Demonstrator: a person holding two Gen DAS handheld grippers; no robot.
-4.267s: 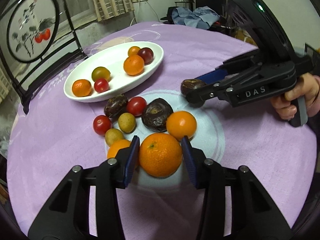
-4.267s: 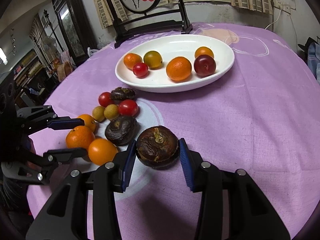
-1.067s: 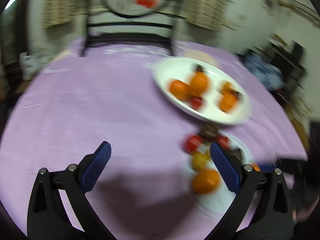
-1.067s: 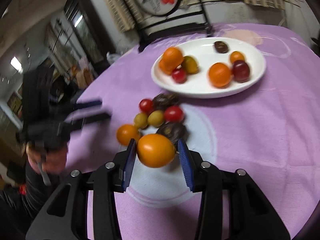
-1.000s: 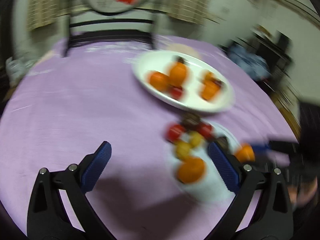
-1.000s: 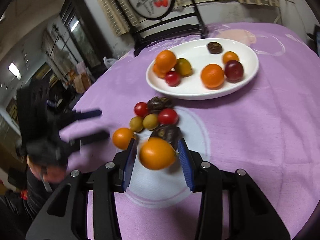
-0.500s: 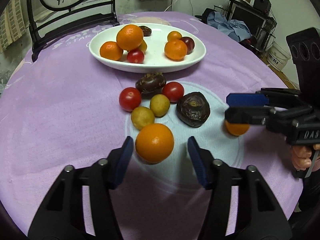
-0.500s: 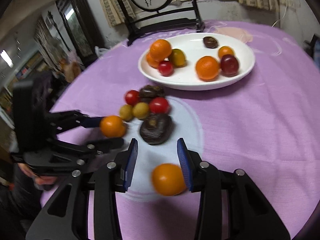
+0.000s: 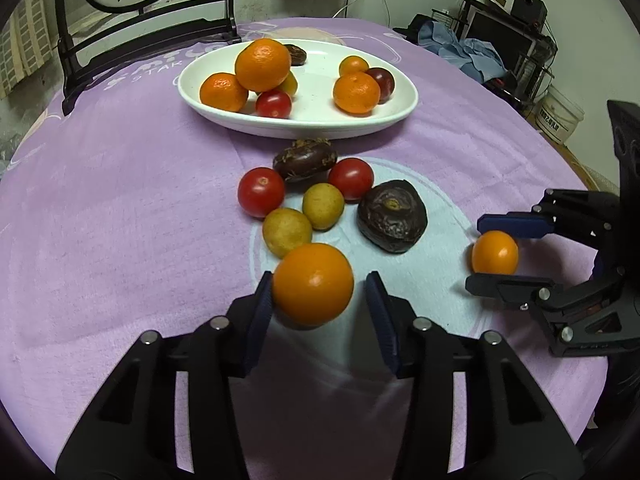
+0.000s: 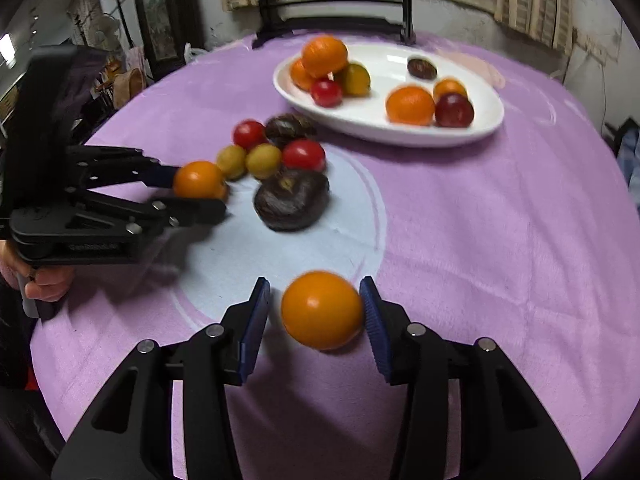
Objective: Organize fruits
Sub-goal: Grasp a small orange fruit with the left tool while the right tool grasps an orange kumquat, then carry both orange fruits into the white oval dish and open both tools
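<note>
My left gripper (image 9: 320, 300) has an orange (image 9: 313, 284) between its blue pads; the left pad touches it, a gap shows on the right. It also shows in the right wrist view (image 10: 199, 180). My right gripper (image 10: 314, 314) straddles a smaller orange (image 10: 322, 309) on the cloth, with a gap at the left pad; the left wrist view shows it too (image 9: 495, 252). The white oval plate (image 9: 400, 114) holds several oranges, a tomato and dark fruits. Loose tomatoes, yellow fruits and dark wrinkled fruits (image 9: 391, 216) lie before it.
A round table with a purple cloth (image 9: 120, 208) carries everything. A black chair (image 9: 140, 56) stands behind the plate. Clutter and a white bucket (image 9: 558, 116) lie beyond the table's right edge.
My left gripper closed in around the orange. My right gripper, which dropped its small orange onto the cloth, has come back around it.
</note>
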